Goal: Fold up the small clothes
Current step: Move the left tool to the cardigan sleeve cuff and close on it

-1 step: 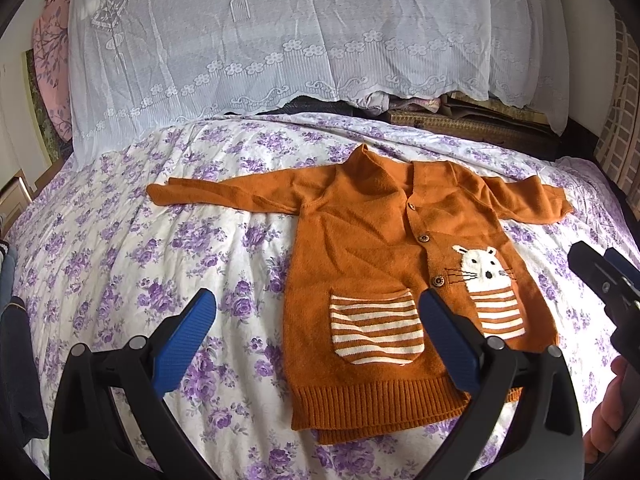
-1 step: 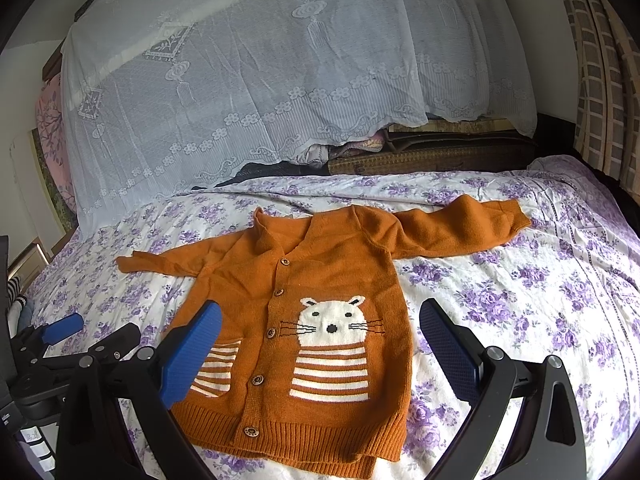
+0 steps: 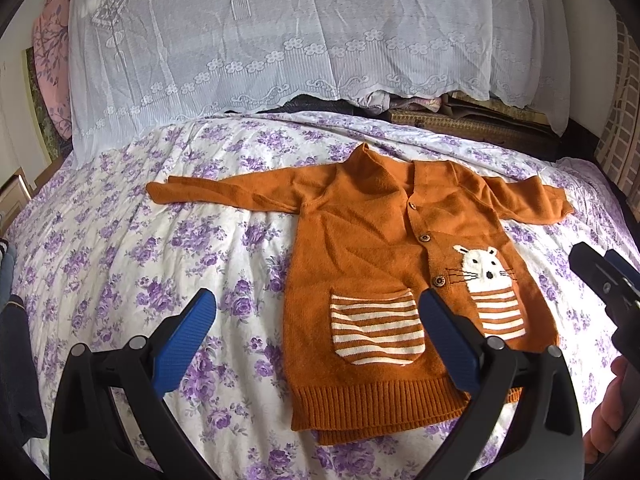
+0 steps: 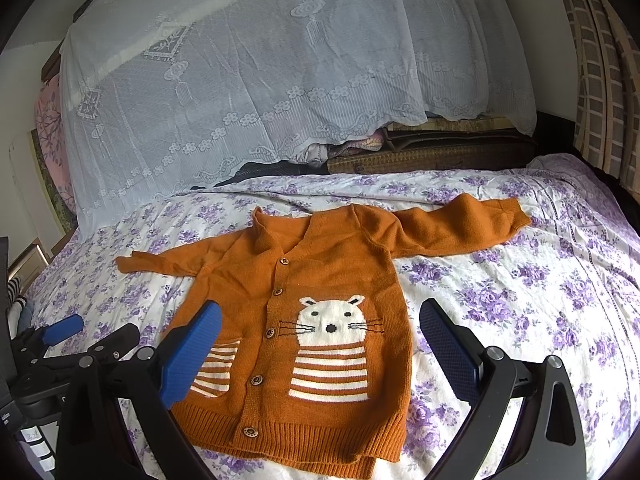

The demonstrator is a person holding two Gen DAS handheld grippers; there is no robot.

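A small orange knitted cardigan [image 3: 360,240] lies flat and face up on the bed, both sleeves spread out sideways, buttoned, with a white cat face and striped pockets. It also shows in the right wrist view [image 4: 320,300]. My left gripper [image 3: 316,320] is open and empty, above the cardigan's lower left part. My right gripper [image 4: 320,332] is open and empty, above the lower front with the cat. The right gripper also shows at the left wrist view's right edge [image 3: 600,280]. The left gripper shows at the right wrist view's left edge [image 4: 80,340].
The bed sheet [image 3: 120,260] is white with purple flowers. A white lace cloth [image 3: 280,40] covers stacked bedding at the head of the bed. Dark clothes [image 3: 16,360] lie at the left edge. A checked curtain [image 4: 600,80] hangs on the right.
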